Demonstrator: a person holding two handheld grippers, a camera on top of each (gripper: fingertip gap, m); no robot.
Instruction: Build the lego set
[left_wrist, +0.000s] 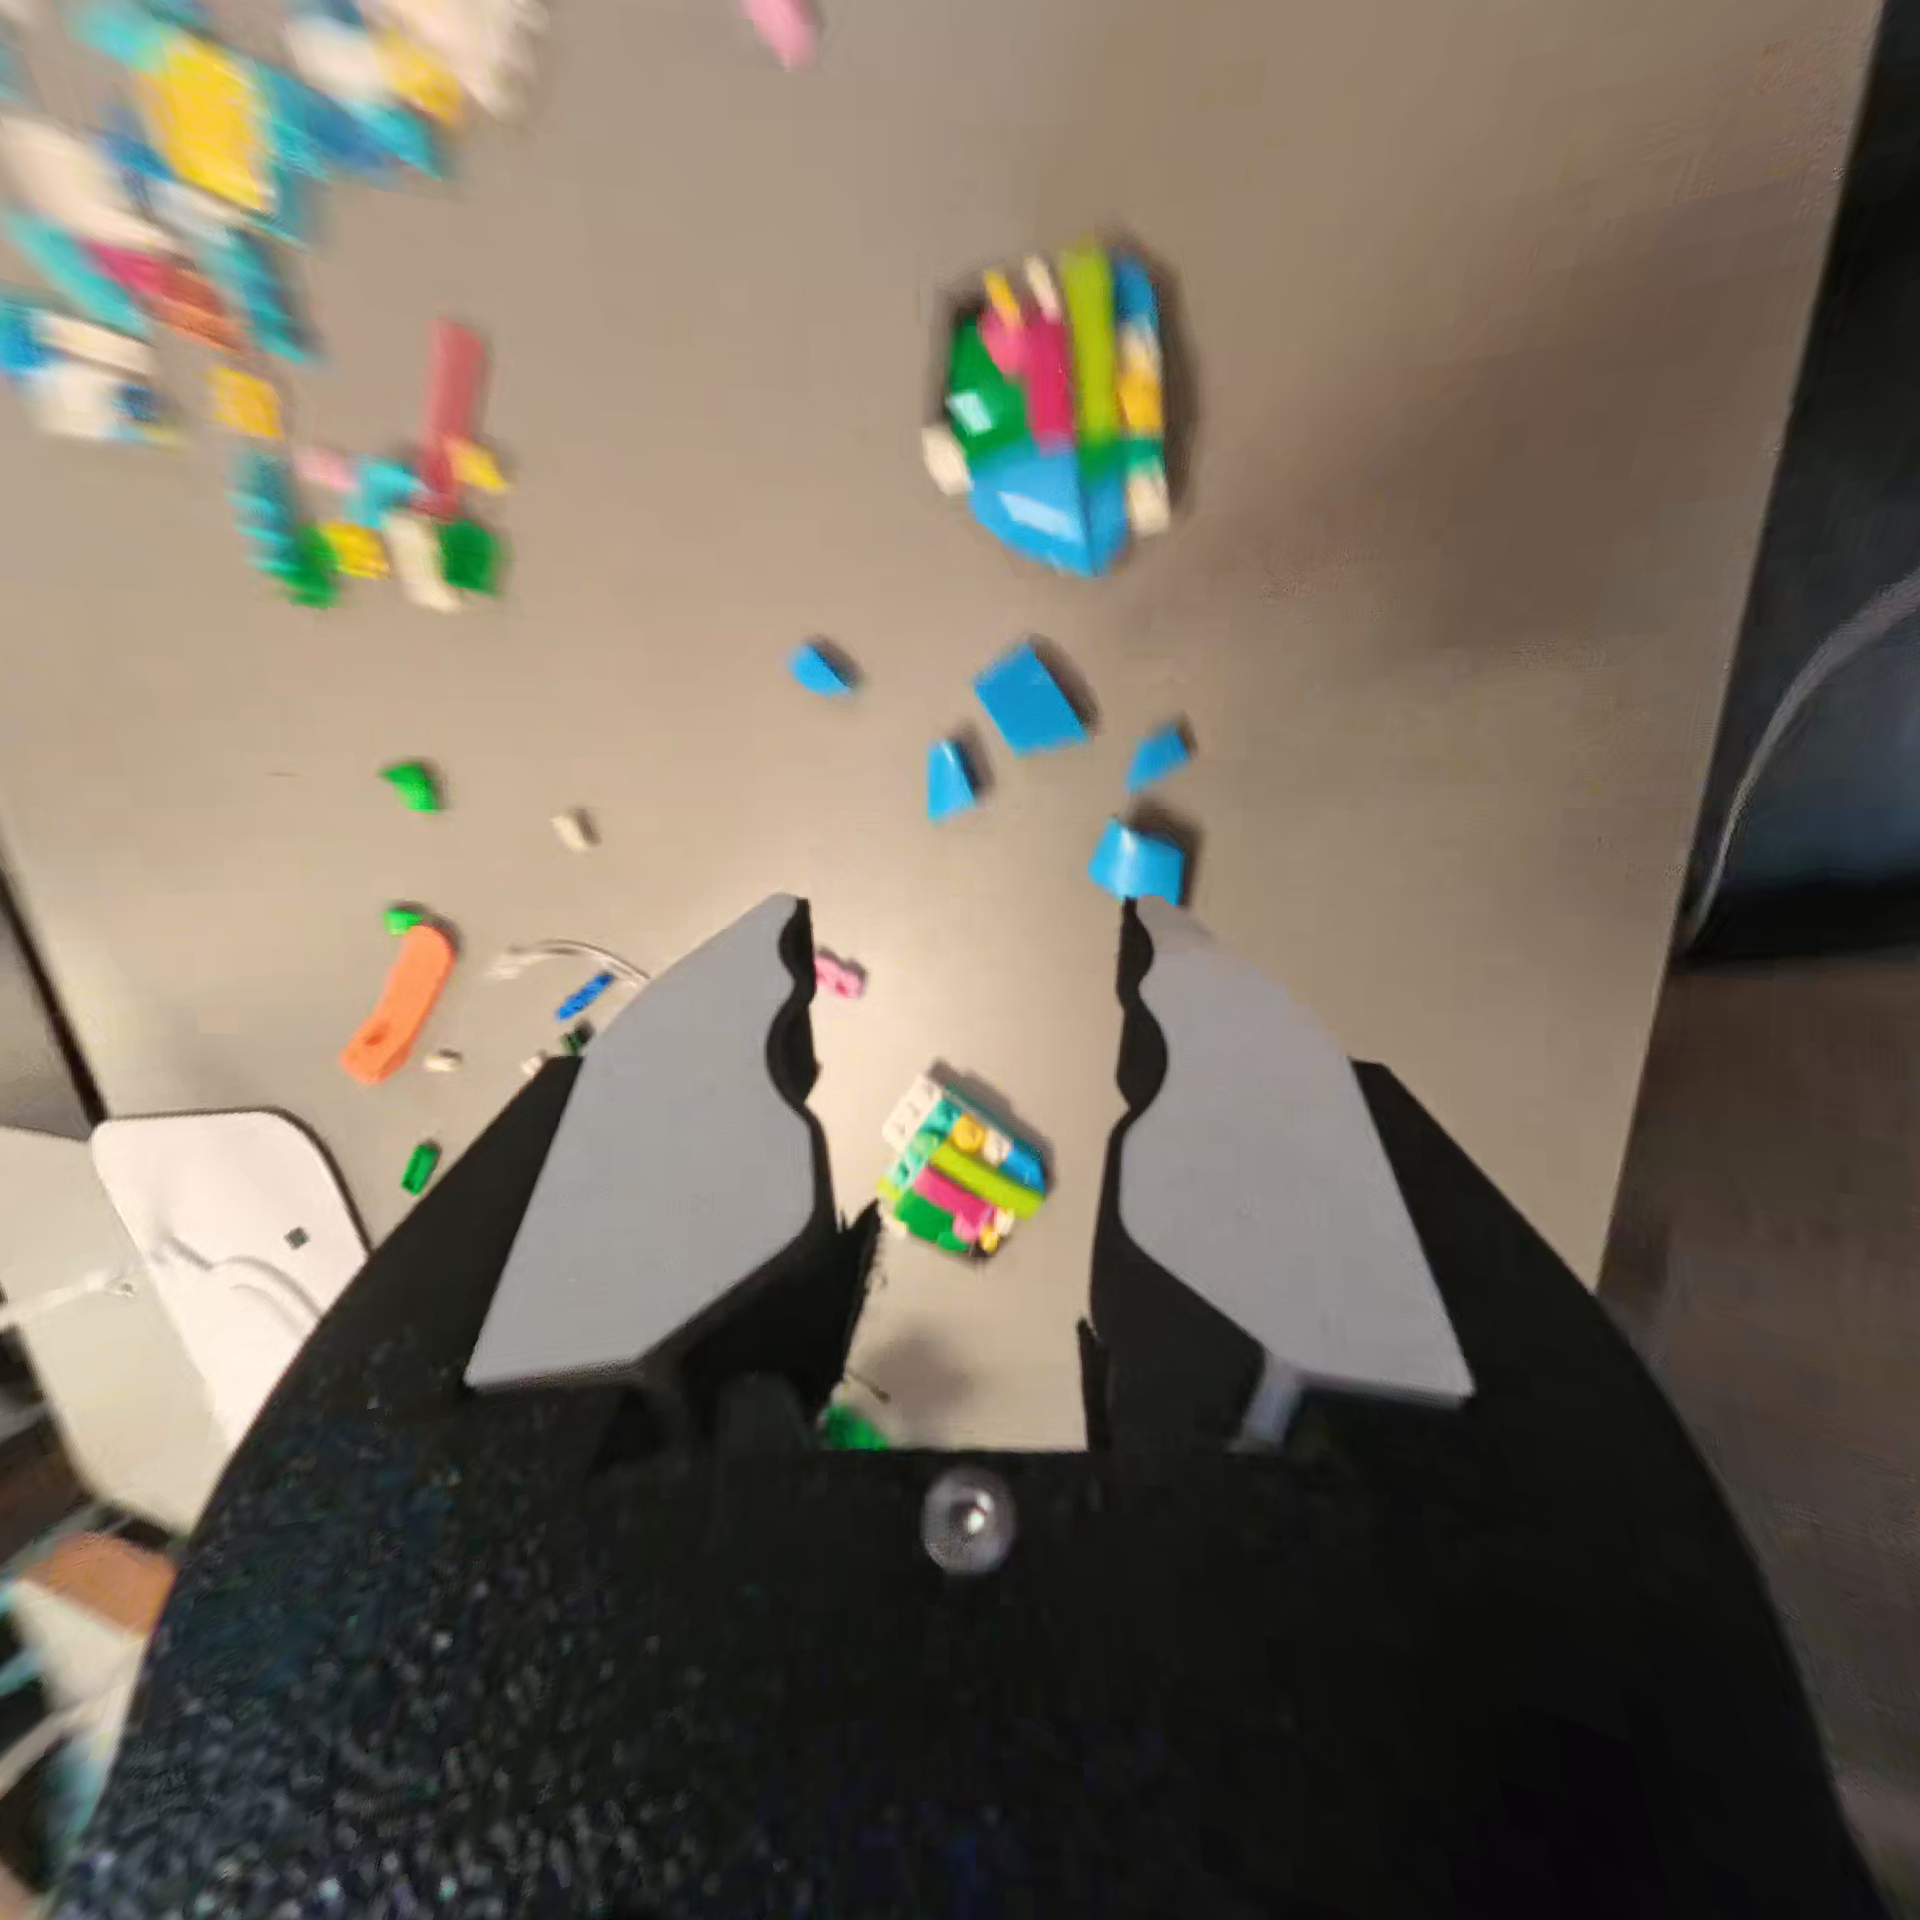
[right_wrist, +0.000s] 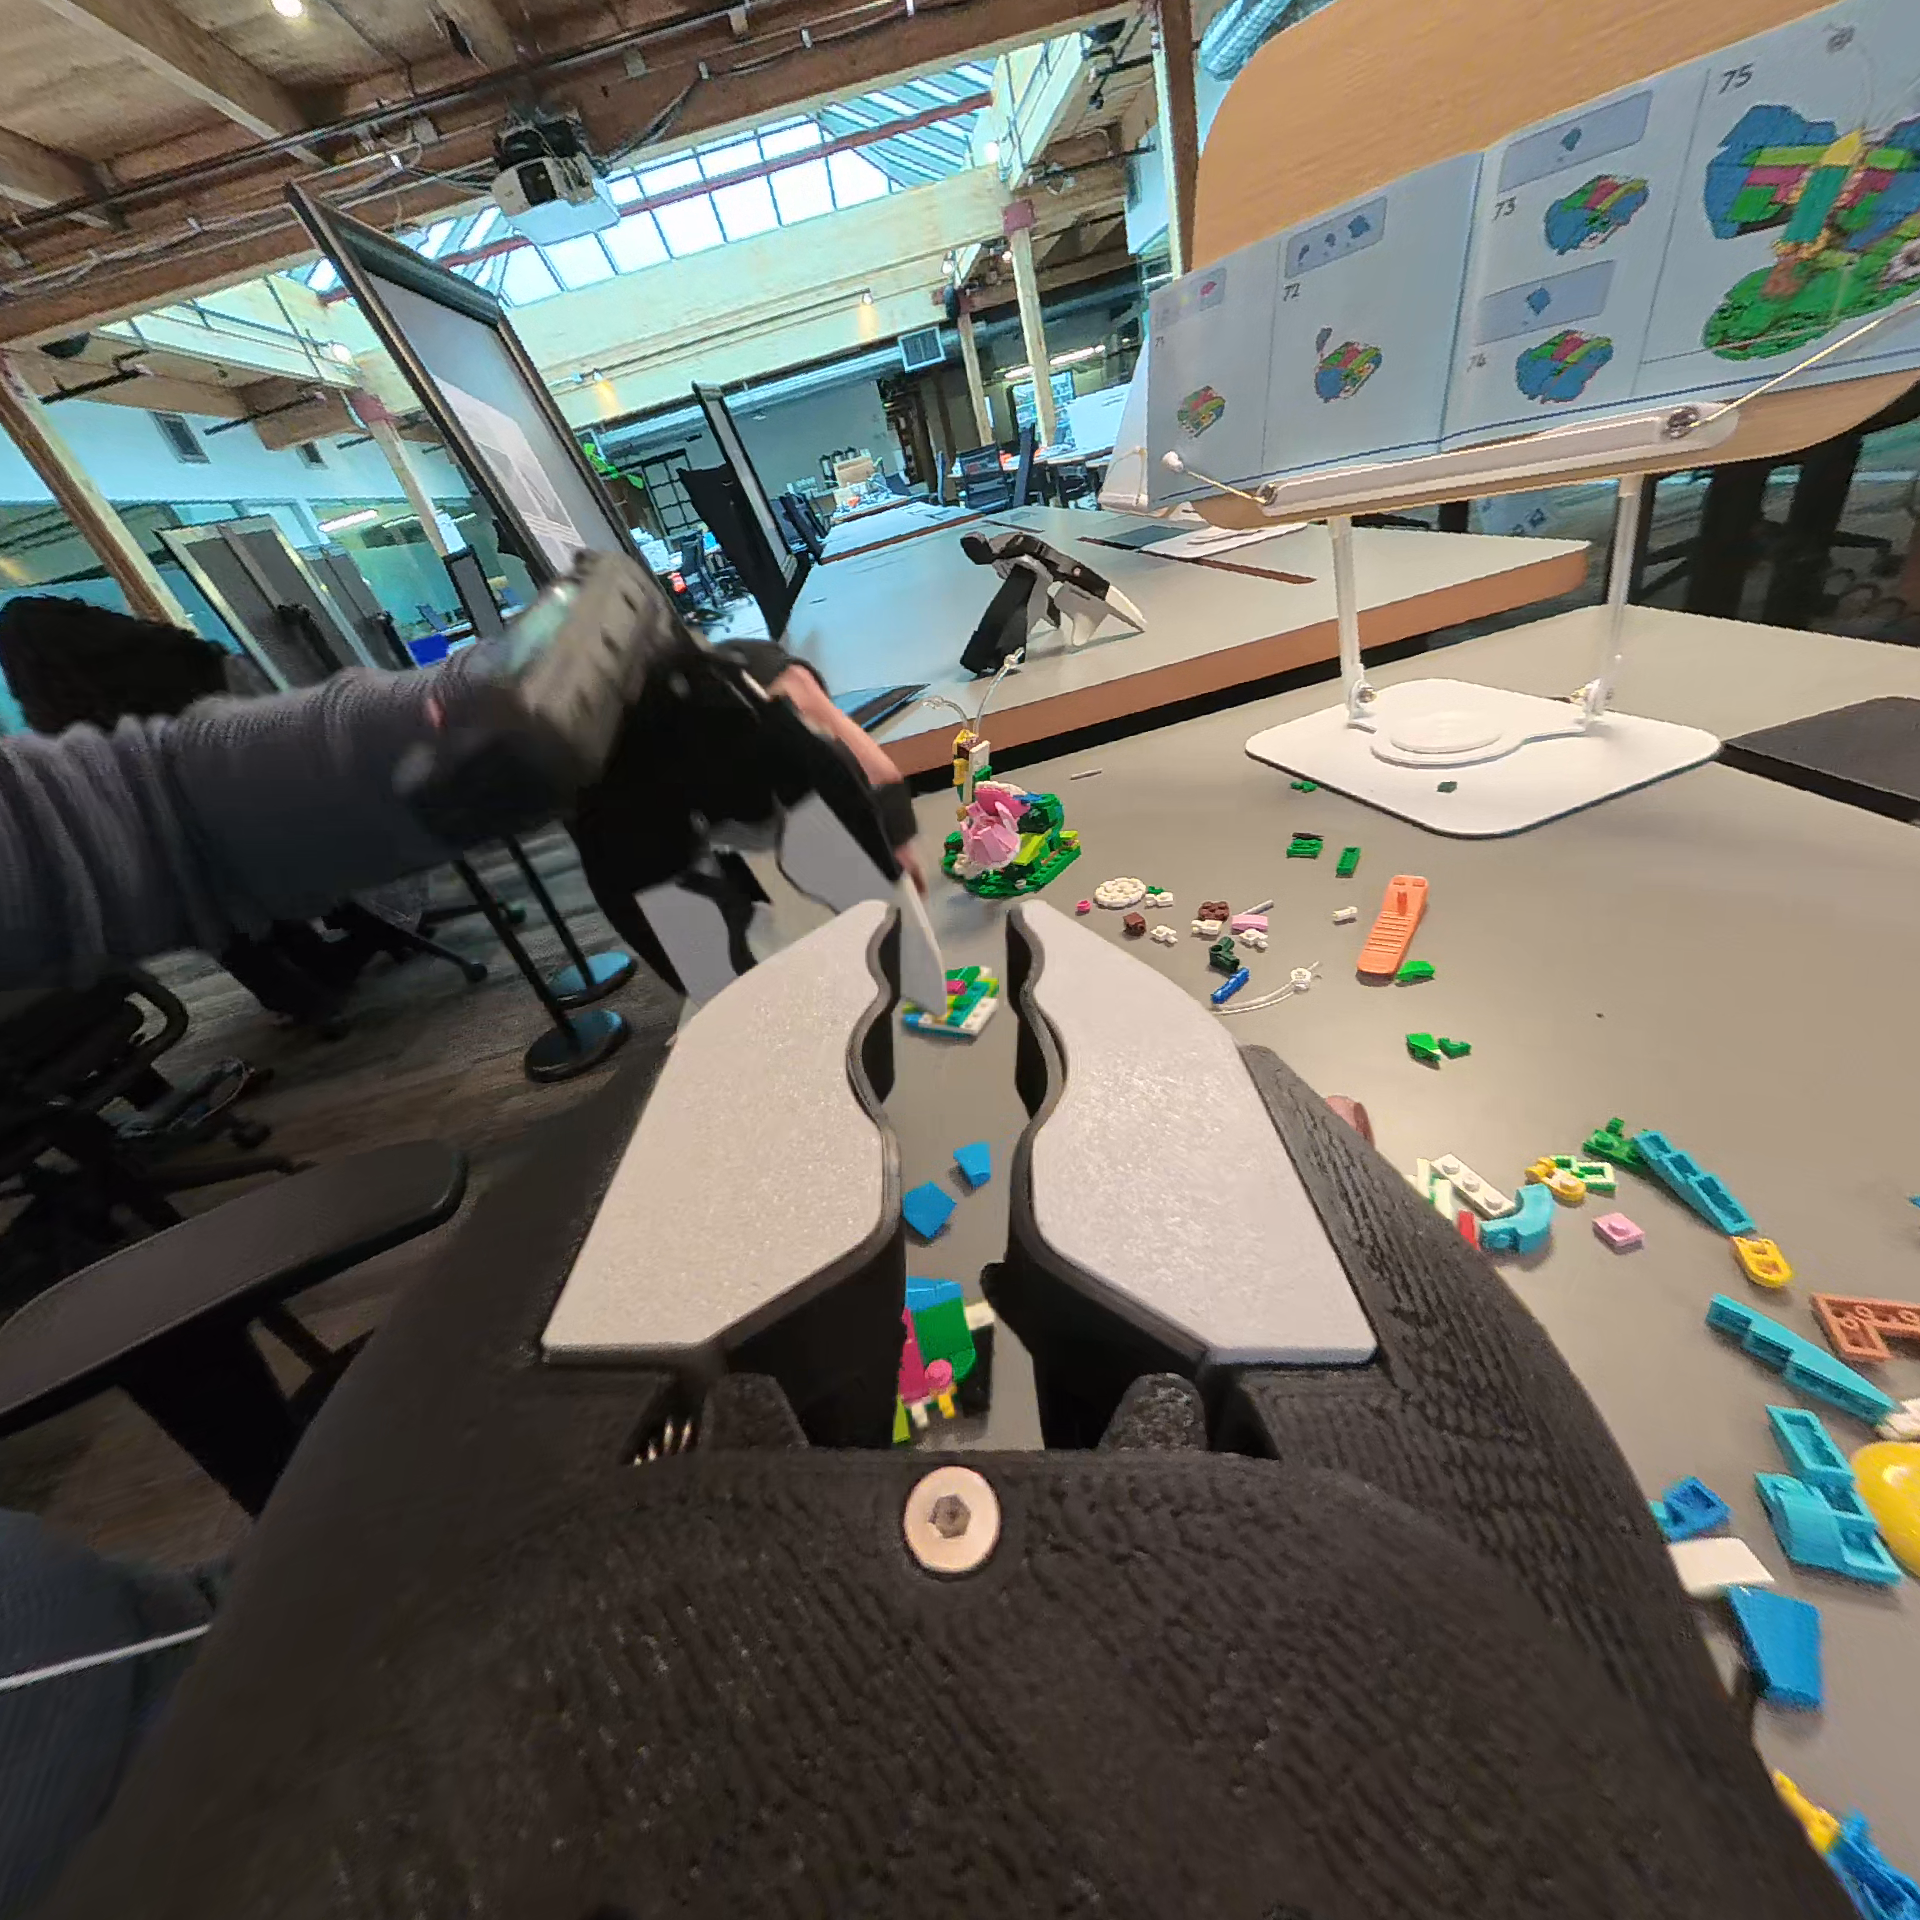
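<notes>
My left gripper (left_wrist: 966, 914) is open and empty, hovering over a small multicoloured brick assembly (left_wrist: 961, 1164) that lies on the grey table between its fingers. Ahead lie several loose blue slope pieces (left_wrist: 1029, 696) and a larger assembly with a blue front (left_wrist: 1060, 405). My right gripper (right_wrist: 951, 920) is open a narrow way and empty. Through its gap I see the small assembly (right_wrist: 951, 1003), with a finger of the left gripper (right_wrist: 923, 951) right at it, two blue pieces (right_wrist: 928, 1208), and the larger assembly (right_wrist: 935, 1351) close under the gripper's base.
An instruction booklet (right_wrist: 1558, 291) sits on a white stand (right_wrist: 1475, 748) at the back right. A green and pink flower model (right_wrist: 1008, 836), an orange brick separator (right_wrist: 1392, 925) and scattered small parts lie beyond. Loose teal and blue bricks (right_wrist: 1808, 1496) fill the right. The table edge and chairs are left.
</notes>
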